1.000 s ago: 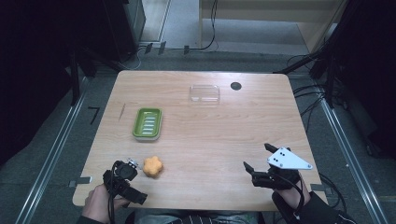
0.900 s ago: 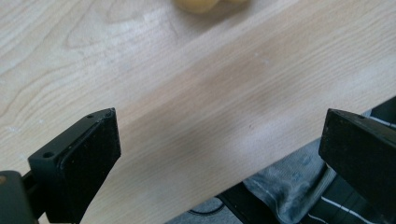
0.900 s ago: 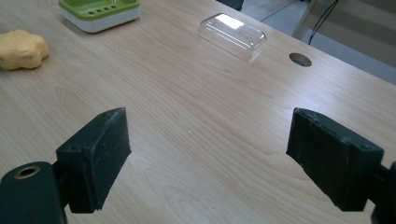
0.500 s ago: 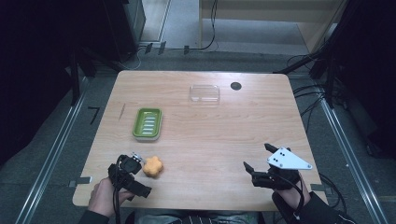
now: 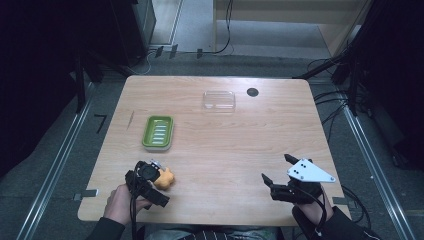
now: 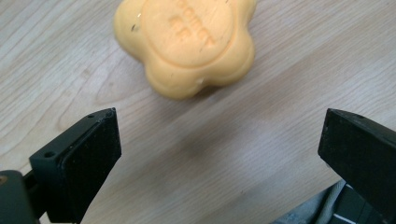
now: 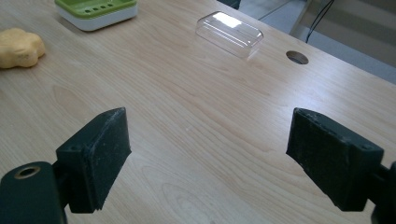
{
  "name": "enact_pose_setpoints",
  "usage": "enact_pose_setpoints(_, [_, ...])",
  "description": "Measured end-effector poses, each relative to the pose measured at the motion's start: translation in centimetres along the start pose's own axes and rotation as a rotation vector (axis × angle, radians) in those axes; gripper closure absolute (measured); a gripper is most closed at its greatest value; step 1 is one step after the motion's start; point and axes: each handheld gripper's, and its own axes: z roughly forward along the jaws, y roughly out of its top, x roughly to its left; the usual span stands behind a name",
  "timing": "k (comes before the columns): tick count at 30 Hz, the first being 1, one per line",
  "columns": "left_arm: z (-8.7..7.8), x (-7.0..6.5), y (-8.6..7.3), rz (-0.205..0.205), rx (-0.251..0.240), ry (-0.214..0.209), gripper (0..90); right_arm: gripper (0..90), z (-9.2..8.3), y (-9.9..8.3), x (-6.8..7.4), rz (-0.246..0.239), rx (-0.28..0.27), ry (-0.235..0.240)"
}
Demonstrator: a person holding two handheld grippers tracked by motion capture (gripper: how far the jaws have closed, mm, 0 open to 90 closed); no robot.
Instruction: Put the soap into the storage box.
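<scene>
On the counter (image 5: 240,145) we hover our left gripper (image 6: 219,154), fingers spread, just short of the orange soap (image 6: 187,44) near the green dish (image 5: 158,132), apparently to grasp it, while our right gripper (image 7: 210,158) idles, fingers spread wide.

Dim, dark surroundings; evenly lit table (image 5: 215,150); soft shadows; slight blur in close gripper views
</scene>
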Motion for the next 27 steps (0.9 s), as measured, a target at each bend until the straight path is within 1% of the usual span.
enact_pose_setpoints(3, [0.1, 0.0, 0.2, 0.002, 0.001, -0.006, 2.8, 13.6, 0.0, 0.0, 0.0, 0.0, -0.001, 0.001])
enact_pose_setpoints(4, [0.2, 0.1, 0.4, -0.004, -0.012, -0.005, 3.4, 13.6, 0.0, 0.0, 0.0, 0.0, -0.001, 0.002])
enact_pose_setpoints(7, [0.3, 0.1, 0.8, -0.013, -0.009, -0.018, 5.9, 13.6, 0.1, 0.0, 0.0, 0.004, 0.003, 0.0])
enact_pose_setpoints(9, [0.5, 0.1, 1.0, -0.01, -0.008, -0.019, 7.2, 13.6, 0.1, 0.1, 0.0, 0.003, 0.004, 0.001])
enact_pose_setpoints(11, [0.8, -0.1, 1.5, -0.001, -0.001, -0.023, 10.4, 13.6, 0.1, 0.1, 0.0, 0.002, 0.005, 0.002])
enact_pose_setpoints(13, [0.9, -0.2, 1.9, -0.002, 0.003, -0.005, 10.6, 13.6, 0.1, 0.1, 0.0, 0.003, 0.005, 0.002])
enact_pose_setpoints(15, [0.9, -0.2, 2.1, 0.002, 0.005, 0.001, 11.1, 13.6, 0.1, 0.1, 0.0, 0.006, 0.003, 0.0])
enact_pose_setpoints(17, [0.9, -0.1, 2.3, -0.001, 0.003, 0.006, 12.8, 13.6, 0.1, 0.0, 0.0, 0.006, 0.002, 0.0])
enact_pose_setpoints(18, [1.0, 0.0, 2.6, 0.004, 0.001, 0.02, 14.2, 13.6, 0.1, 0.1, 0.0, 0.004, 0.004, 0.003])
enact_pose_setpoints(21, [1.1, 0.0, 2.7, 0.004, 0.001, 0.029, 17.7, 13.6, 0.1, 0.0, 0.0, 0.003, 0.001, 0.002])
enact_pose_setpoints(22, [1.2, 0.1, 2.7, 0.006, 0.004, 0.038, 20.0, 13.6, 0.1, 0.0, 0.0, 0.004, 0.001, 0.003])
enact_pose_setpoints(26, [1.3, 0.4, 3.0, 0.024, 0.002, 0.064, 21.0, 13.6, 0.1, 0.0, 0.0, 0.003, 0.003, 0.005])
enact_pose_setpoints(27, [1.3, 0.4, 3.1, 0.032, 0.009, 0.06, 21.3, 13.6, 0.1, 0.1, 0.0, 0.001, 0.002, 0.005])
